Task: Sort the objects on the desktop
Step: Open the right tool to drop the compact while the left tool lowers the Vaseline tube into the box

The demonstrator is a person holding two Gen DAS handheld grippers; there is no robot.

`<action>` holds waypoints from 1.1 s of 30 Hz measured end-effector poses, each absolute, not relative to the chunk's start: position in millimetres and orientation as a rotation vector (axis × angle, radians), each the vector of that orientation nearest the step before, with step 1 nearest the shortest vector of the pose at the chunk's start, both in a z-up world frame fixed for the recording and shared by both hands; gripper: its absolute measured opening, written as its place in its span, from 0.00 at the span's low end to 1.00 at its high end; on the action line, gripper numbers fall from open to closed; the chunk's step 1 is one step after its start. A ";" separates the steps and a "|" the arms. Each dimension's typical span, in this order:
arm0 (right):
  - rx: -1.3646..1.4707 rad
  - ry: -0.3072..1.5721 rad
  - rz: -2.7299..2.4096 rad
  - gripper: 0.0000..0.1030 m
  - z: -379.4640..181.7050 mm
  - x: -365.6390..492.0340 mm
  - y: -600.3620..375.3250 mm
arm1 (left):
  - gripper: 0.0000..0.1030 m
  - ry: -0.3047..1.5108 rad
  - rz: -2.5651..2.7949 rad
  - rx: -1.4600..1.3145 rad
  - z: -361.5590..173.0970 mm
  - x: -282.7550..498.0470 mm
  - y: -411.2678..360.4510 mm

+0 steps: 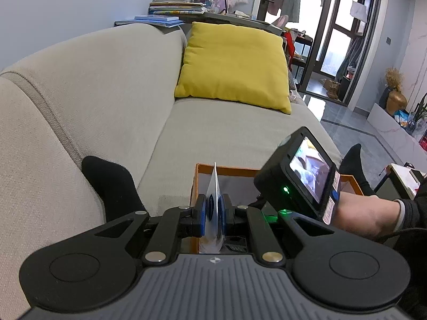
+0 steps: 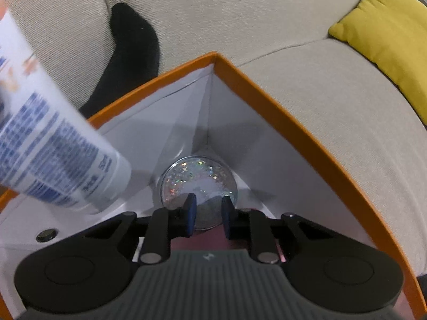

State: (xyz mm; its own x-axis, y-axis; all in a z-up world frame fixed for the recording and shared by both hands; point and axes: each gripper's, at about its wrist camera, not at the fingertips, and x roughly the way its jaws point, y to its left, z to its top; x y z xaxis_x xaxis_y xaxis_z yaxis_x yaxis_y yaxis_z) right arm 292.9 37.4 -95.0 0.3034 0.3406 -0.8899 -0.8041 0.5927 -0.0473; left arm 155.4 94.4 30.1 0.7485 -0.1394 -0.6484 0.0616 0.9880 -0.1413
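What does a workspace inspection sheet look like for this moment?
Surface: beige sofa; orange-rimmed box sits on the seat.
Job's things: white tube with blue print, clamped in the left tool; round glittery case in the box corner.
Clutter: yellow cushion, a person's black socks.
Grippers: left tool shut on tube; right tool inside the box, pads apart over the case.
Cables: a dark one by the sleeve.
Surroundings: stacked books, balcony door.
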 end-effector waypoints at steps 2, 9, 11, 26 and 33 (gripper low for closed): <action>-0.562 0.988 0.817 0.20 -91.5 291.7 35.2 | 0.11 0.716 -0.115 -0.113 30.5 154.2 94.6; -0.545 0.937 0.980 0.21 -65.2 252.5 4.4 | 0.11 0.713 -0.111 -0.110 30.6 151.2 92.5; -0.612 0.915 1.036 0.21 -67.3 239.6 10.1 | 0.11 0.714 -0.111 -0.113 30.6 151.4 92.9; -1.231 0.677 1.130 0.17 -106.3 213.2 27.4 | 0.11 0.711 -0.137 -0.111 33.4 149.9 90.6; -1.100 0.645 1.152 0.17 -94.9 224.4 14.5 | 0.11 0.737 -0.172 -0.044 24.5 162.2 74.7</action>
State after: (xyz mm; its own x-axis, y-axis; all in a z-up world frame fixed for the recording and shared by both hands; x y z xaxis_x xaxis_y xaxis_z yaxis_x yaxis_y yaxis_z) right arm 224.4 14.5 -94.9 0.3228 0.3877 -0.8634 -0.9387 0.0141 -0.3446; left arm 162.2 74.7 24.5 0.7271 -0.1712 -0.6649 0.1403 0.9850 -0.1002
